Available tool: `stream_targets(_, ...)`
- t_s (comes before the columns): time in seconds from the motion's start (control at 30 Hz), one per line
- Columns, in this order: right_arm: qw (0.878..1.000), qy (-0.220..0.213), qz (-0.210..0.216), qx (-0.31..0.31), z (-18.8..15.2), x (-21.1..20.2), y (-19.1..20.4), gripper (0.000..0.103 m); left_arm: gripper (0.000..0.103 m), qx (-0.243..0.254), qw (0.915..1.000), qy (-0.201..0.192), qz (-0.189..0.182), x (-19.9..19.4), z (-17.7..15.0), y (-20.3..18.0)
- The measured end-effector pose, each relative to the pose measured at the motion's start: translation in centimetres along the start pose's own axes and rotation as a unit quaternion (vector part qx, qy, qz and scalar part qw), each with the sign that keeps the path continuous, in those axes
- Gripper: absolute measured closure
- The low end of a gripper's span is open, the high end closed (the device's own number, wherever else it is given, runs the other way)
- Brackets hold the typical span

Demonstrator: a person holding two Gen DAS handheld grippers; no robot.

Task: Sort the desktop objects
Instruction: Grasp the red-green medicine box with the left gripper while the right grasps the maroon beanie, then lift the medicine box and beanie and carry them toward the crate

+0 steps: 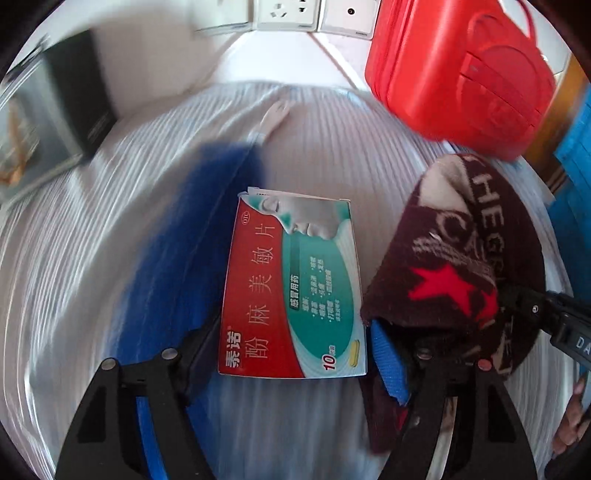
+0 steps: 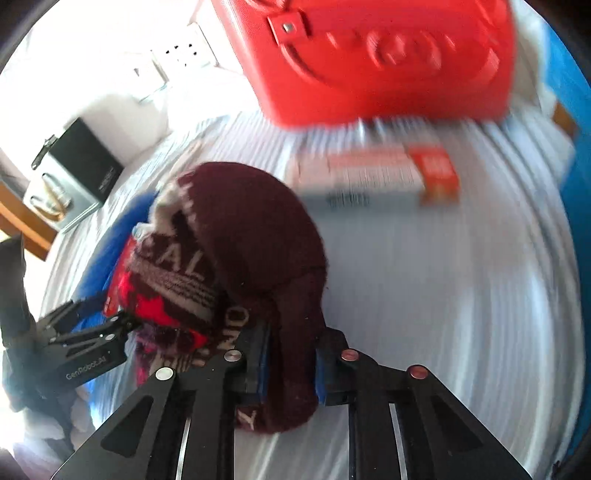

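A red, white and teal medicine box [image 1: 291,288] sits between the fingers of my left gripper [image 1: 295,332], whose pads press on its two long edges. The box looks sharp while the surface beneath it streaks. A maroon knit hat [image 2: 255,243] with white lettering and a red star hangs in my right gripper [image 2: 291,343], which is shut on a fold of it. In the left wrist view the hat [image 1: 454,251] hangs just right of the medicine box, with the right gripper's black fingers [image 1: 532,306] behind it. The left gripper [image 2: 92,332] shows at the left of the right wrist view.
A red plastic case [image 1: 458,74] [image 2: 388,55] stands at the back right. A second red and white carton [image 2: 376,177] lies in front of it. A black box [image 1: 85,92] and a silver tin [image 2: 55,199] sit back left, below wall sockets [image 1: 288,14]. White striped cloth [image 2: 461,295] covers the surface.
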State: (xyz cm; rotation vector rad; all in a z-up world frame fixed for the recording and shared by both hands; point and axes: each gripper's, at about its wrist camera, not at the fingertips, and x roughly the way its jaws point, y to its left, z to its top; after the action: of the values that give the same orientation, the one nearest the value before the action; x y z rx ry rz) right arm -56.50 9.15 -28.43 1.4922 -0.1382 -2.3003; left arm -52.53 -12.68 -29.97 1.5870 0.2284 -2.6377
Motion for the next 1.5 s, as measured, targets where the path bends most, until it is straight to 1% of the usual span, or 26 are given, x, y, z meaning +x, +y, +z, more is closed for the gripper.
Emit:
stream_targets(0.13, 1.000, 0.027, 0.001, 0.014, -4.7, -2.8, 0.1, 0.086, 0.029, -0.034, 0.9993, 0.010, -0.011, -2.9, -5.0, 0.9)
stream_targets(0.17, 0.999, 0.034, -0.001, 0.020, -5.6, -3.3, -0.2, 0.086, 0.029, -0.035, 0.9993, 0.012, -0.009, -3.7, -6.5, 1.0)
stream_targets(0.27, 0.999, 0.039, -0.008, 0.035, -6.6, -4.2, -0.6, 0.086, 0.029, -0.019, 0.9997, 0.015, 0.000, -4.4, -8.3, 1.0)
stream_targets(0.33, 0.999, 0.033, -0.027, 0.031, -6.7, -4.5, -0.3, 0.086, 0.029, -0.007, 0.9998, 0.017, 0.001, -4.6, -8.6, 0.6)
stream_targets(0.4, 0.998, 0.019, -0.047, 0.027, -6.3, -5.6, 0.1, 0.086, 0.029, 0.000, 0.9998, 0.013, 0.014, -5.1, -8.4, 0.6)
stream_targets(0.47, 0.997, -0.002, -0.069, 0.025, -6.0, -6.8, 0.1, 0.086, 0.029, -0.006, 1.0000, -0.003, 0.002, -6.2, -8.0, 1.0)
stream_targets(0.53, 0.997, -0.002, -0.075, 0.027, -5.5, -7.1, -0.2, 0.084, 0.028, -0.014, 0.9998, -0.011, -0.009, -6.8, -7.4, 1.3)
stream_targets(0.6, 0.998, 0.012, -0.064, 0.019, -5.6, -7.0, -0.5, 0.076, 0.025, -0.012, 0.9998, -0.004, -0.017, -6.2, -6.5, 1.0)
stream_targets(0.63, 0.998, 0.014, -0.053, 0.020, -5.7, -7.0, -0.5, 0.063, 0.025, -0.006, 0.9999, 0.001, -0.015, -5.7, -6.2, 0.7)
stream_targets(0.67, 0.999, 0.016, -0.039, 0.020, -5.7, -6.7, -0.3, 0.045, 0.024, -0.003, 0.9999, 0.010, -0.010, -4.9, -6.0, 0.4)
stream_targets(0.7, 0.999, 0.016, -0.028, 0.018, -5.6, -6.4, -0.1, 0.035, 0.021, 0.004, 0.9999, 0.014, 0.003, -4.4, -5.9, 0.2)
stream_targets(0.73, 1.000, 0.016, -0.022, 0.015, -5.4, -6.0, 0.4, 0.027, 0.020, 0.015, 0.9996, 0.014, 0.022, -3.9, -5.6, -0.4)
stream_targets(0.8, 1.000, 0.016, -0.021, 0.005, -5.1, -5.4, 0.9, 0.026, 0.019, 0.026, 0.9984, 0.024, 0.045, -2.9, -5.3, -0.8)
stream_targets(0.83, 1.000, 0.017, -0.021, 0.003, -4.7, -5.1, 0.9, 0.026, 0.019, 0.024, 0.9981, 0.031, 0.048, -2.4, -5.3, -0.8)
stream_targets(0.87, 1.000, 0.017, -0.024, 0.004, -4.4, -4.5, 1.1, 0.026, 0.015, 0.016, 0.9980, 0.042, 0.045, -1.6, -5.3, -0.6)
stream_targets(0.9, 1.000, 0.017, -0.025, 0.005, -4.2, -4.2, 1.0, 0.026, 0.015, 0.005, 0.9987, 0.036, 0.036, -1.5, -5.3, -0.3)
stream_targets(1.0, 1.000, 0.017, -0.025, 0.004, -3.7, -3.2, 0.9, 0.026, 0.014, 0.014, 0.9988, 0.027, 0.038, -1.4, -5.1, -0.3)
stream_targets(1.03, 0.999, 0.015, -0.029, 0.001, -3.6, -2.9, 1.0, 0.026, 0.014, 0.014, 0.9988, 0.024, 0.039, -1.3, -5.2, -0.3)
stream_targets(1.1, 0.999, 0.006, -0.040, -0.002, -3.4, -2.4, 1.1, 0.038, 0.022, 0.019, 0.9990, 0.018, 0.037, -1.5, -5.3, -0.6)
stream_targets(1.13, 0.999, 0.006, -0.039, -0.001, -3.4, -2.1, 1.1, 0.053, 0.030, 0.020, 0.9991, 0.008, 0.035, -1.6, -5.4, -0.6)
stream_targets(1.17, 0.999, 0.009, -0.042, -0.001, -3.4, -1.9, 1.2, 0.073, 0.030, 0.020, 0.9993, 0.013, 0.030, -1.7, -5.5, -0.7)
stream_targets(1.2, 0.999, 0.012, -0.040, -0.002, -3.5, -1.7, 1.4, 0.078, 0.030, 0.022, 0.9993, 0.015, 0.027, -1.8, -5.7, -0.9)
stream_targets(1.27, 0.999, 0.010, -0.032, -0.010, -3.7, -2.1, 2.0, 0.084, 0.031, 0.023, 0.9993, 0.016, 0.023, -2.0, -6.1, -1.1)
stream_targets(1.33, 0.999, -0.002, -0.027, -0.027, -4.0, -3.4, 3.1, 0.085, 0.031, 0.023, 0.9995, 0.011, 0.020, -2.7, -6.4, -1.2)
stream_targets(1.43, 0.999, -0.022, -0.010, -0.036, -4.2, -5.8, 4.4, 0.086, 0.031, 0.015, 0.9997, -0.009, 0.015, -5.1, -6.7, -1.1)
stream_targets(1.5, 0.998, -0.039, 0.002, -0.043, -4.2, -7.7, 5.4, 0.087, 0.031, 0.010, 0.9994, -0.031, 0.014, -7.5, -6.9, -0.9)
